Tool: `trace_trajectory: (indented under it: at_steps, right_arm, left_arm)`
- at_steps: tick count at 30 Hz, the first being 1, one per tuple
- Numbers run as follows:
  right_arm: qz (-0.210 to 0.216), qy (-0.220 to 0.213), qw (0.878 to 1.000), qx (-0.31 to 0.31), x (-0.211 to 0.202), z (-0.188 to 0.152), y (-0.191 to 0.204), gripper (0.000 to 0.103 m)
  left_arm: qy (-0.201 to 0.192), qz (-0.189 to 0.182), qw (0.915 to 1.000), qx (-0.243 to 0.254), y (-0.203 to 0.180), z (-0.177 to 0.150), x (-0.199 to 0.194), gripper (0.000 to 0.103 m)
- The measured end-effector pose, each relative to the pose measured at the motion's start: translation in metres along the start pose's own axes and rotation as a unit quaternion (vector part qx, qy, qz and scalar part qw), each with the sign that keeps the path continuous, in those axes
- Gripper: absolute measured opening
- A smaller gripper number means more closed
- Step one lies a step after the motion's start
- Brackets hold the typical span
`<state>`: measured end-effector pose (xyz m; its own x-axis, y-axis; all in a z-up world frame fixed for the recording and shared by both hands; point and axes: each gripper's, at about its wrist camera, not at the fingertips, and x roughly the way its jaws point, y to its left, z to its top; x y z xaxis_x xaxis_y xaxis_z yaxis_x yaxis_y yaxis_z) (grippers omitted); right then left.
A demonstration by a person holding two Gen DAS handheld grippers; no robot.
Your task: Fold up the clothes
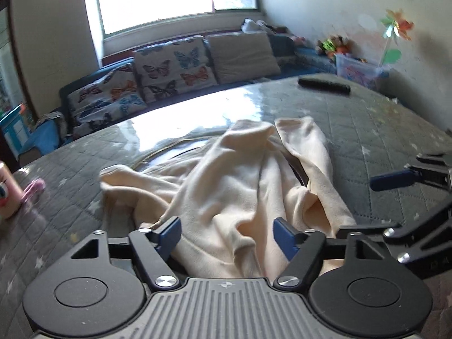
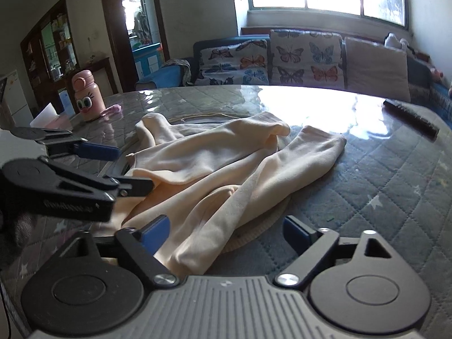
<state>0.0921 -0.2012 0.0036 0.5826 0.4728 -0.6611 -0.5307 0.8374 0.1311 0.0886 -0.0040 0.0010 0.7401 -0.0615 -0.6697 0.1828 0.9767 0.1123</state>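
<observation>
The left gripper [image 1: 227, 233] has its blue-padded jaws spread wide, and a bunched fold of the cream garment [image 1: 240, 186] lies between them, touching neither pad as far as the left wrist view shows. The right gripper [image 2: 226, 233] is also spread wide: the near hem of the garment [image 2: 214, 169] fills the left half of its gap beside the left pad, while the right pad stands over bare cover, so it grips nothing. In the right wrist view the left gripper comes in from the left, low over the garment's near left edge; in the left wrist view the right gripper shows at the right edge, apart from the cloth. The garment lies crumpled in the middle of the table [image 2: 395, 175], which is covered by grey quilted fabric with pale stars under a glossy clear sheet, and two tube-like ends of the garment point toward the far side. A pink bottle [image 2: 87, 96] with a cartoon face stands at the far left, a dark bar-shaped object [image 2: 411, 118] lies at the far right, and a sofa with butterfly cushions [image 2: 305, 56] sits beyond, below a bright window.
</observation>
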Motion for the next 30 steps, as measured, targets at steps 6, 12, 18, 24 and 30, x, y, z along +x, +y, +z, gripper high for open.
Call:
trace_trajectory:
  at_steps: [6,12,18,24,30]
  right_arm:
    - [0.017,0.026,0.999,0.018,0.019,0.003,-0.004,0.056]
    - [0.019,0.031,0.999,0.022,0.019,-0.001,-0.004,0.028]
    - [0.008,0.025,1.0,0.01,0.007,-0.003,-0.004,0.018]
    - [-0.001,0.038,0.999,-0.002,-0.003,-0.01,-0.006,0.017]
    - [-0.007,0.029,1.0,-0.006,-0.011,0.004,-0.011,0.023]
  left_arm:
    - [0.026,-0.019,0.9995,-0.004,0.012,-0.004,0.016,0.013]
    - [-0.009,0.002,0.9995,-0.029,0.03,-0.015,-0.013,0.009]
    - [-0.026,0.024,0.9973,-0.064,0.053,-0.039,-0.055,0.009]
    - [0.004,0.04,0.9961,-0.078,0.07,-0.067,-0.068,0.012]
    - [-0.022,0.033,0.9978,-0.054,0.06,-0.05,-0.076,0.037]
